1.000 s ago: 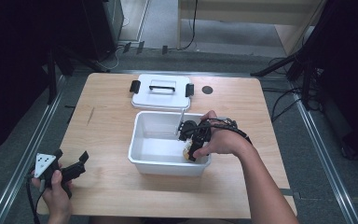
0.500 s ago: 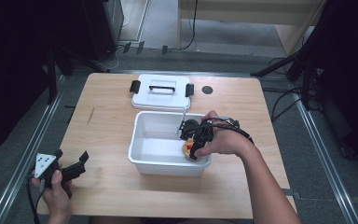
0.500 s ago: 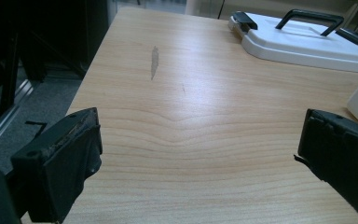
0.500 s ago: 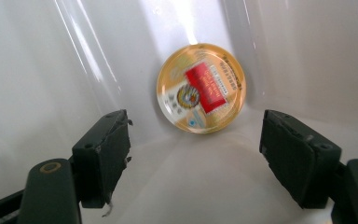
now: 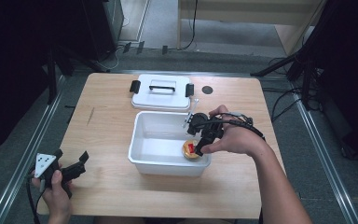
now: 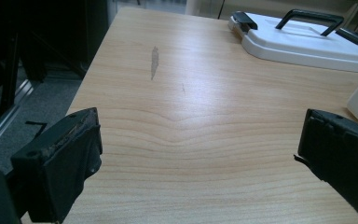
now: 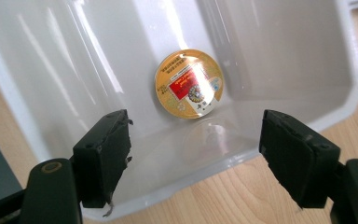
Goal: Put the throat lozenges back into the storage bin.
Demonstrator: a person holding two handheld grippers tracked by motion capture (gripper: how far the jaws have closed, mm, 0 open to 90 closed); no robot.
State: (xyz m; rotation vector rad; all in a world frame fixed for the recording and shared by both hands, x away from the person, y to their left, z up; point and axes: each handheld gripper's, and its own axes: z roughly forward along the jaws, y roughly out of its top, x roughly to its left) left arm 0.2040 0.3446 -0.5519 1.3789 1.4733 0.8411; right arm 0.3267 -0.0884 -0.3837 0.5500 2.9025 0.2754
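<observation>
The right gripper (image 5: 196, 148) is hanging over the near-right corner of the white bin (image 5: 142, 156), jaws wide apart w/ nothing between them; approx a sec ago it was sitting lower in that same corner, so it's lifting off now. In the right gripper view the round gold tin (image 7: 189, 84) w/ red label is lying flat on the bin floor, beyond the jaws and apart from them, so the drop looks done and the hand is probably pulling out. The left gripper (image 5: 60, 169) is idling at the near-left table (image 5: 112, 186) edge, jaws also spread and empty, same spot as before. The lid (image 5: 161, 92) w/ black handle is lying behind the bin, just beside it, not on yet; closing up is likely next.
</observation>
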